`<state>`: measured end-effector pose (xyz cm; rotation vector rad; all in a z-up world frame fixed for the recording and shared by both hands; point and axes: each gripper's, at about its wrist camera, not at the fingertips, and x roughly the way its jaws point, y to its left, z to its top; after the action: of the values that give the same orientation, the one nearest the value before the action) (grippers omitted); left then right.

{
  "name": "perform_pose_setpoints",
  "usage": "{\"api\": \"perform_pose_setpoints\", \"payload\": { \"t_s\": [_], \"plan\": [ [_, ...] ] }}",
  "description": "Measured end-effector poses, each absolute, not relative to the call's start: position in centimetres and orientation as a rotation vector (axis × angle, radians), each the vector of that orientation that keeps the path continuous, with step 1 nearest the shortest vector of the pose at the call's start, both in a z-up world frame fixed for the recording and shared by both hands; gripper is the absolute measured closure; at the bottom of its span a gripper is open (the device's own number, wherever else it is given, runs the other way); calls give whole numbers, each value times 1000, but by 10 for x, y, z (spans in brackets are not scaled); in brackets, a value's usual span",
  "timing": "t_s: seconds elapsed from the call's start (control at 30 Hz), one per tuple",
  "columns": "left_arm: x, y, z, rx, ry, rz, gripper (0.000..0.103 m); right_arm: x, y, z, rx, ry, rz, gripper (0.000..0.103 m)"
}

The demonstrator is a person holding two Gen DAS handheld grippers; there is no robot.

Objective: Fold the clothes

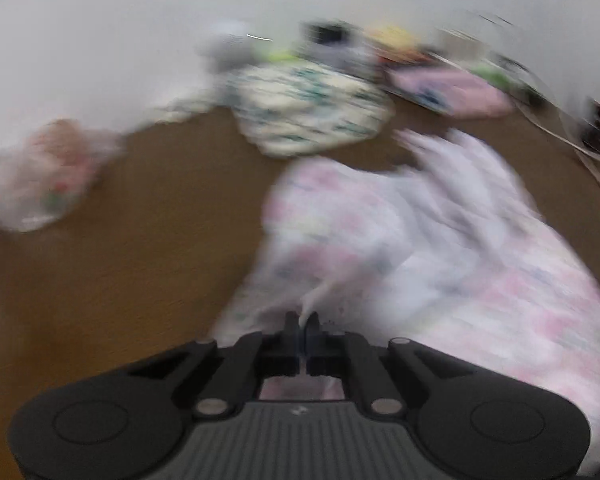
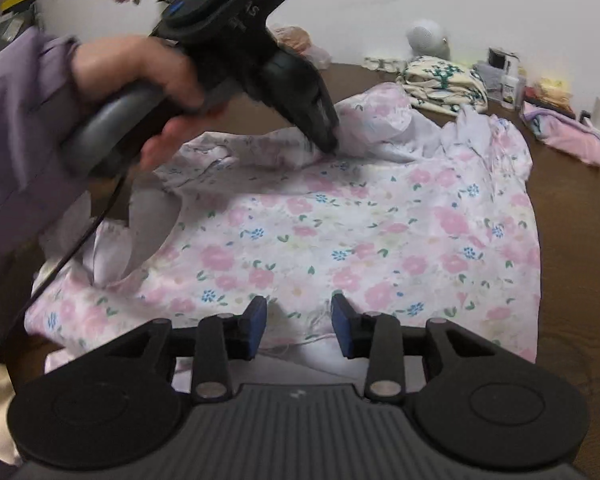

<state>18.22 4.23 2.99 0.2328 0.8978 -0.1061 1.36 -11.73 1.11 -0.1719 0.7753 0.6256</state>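
Observation:
A white garment with pink and blue flowers point(image 2: 340, 232) lies spread on the brown table point(image 2: 572, 240). It also shows, blurred, in the left wrist view point(image 1: 420, 240). My left gripper point(image 1: 303, 322) is shut on a fold of the floral garment; from the right wrist view the left gripper point(image 2: 328, 142) pinches the cloth near the garment's far edge. My right gripper point(image 2: 299, 312) is open and empty, just above the garment's near edge.
A folded cream garment with green print point(image 2: 444, 84) and a folded pink garment point(image 2: 568, 136) lie at the back of the table. A plastic bag point(image 1: 48, 176) lies at the left. Bottles and small items point(image 2: 508, 80) stand against the wall.

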Motion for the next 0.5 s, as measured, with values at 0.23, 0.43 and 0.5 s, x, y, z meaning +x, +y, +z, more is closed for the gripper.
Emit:
{"api": "perform_pose_setpoints", "payload": {
  "t_s": [0.23,0.43,0.5],
  "plan": [
    [148,163,21,-195,852,175,103,35,-143,14,-238,792,522,73],
    [60,189,32,-358,771,282,97,72,-179,27,-205,736,185,73],
    [36,191,35,-420,738,251,86,56,-184,45,-106,687,298,71]
  ]
}}
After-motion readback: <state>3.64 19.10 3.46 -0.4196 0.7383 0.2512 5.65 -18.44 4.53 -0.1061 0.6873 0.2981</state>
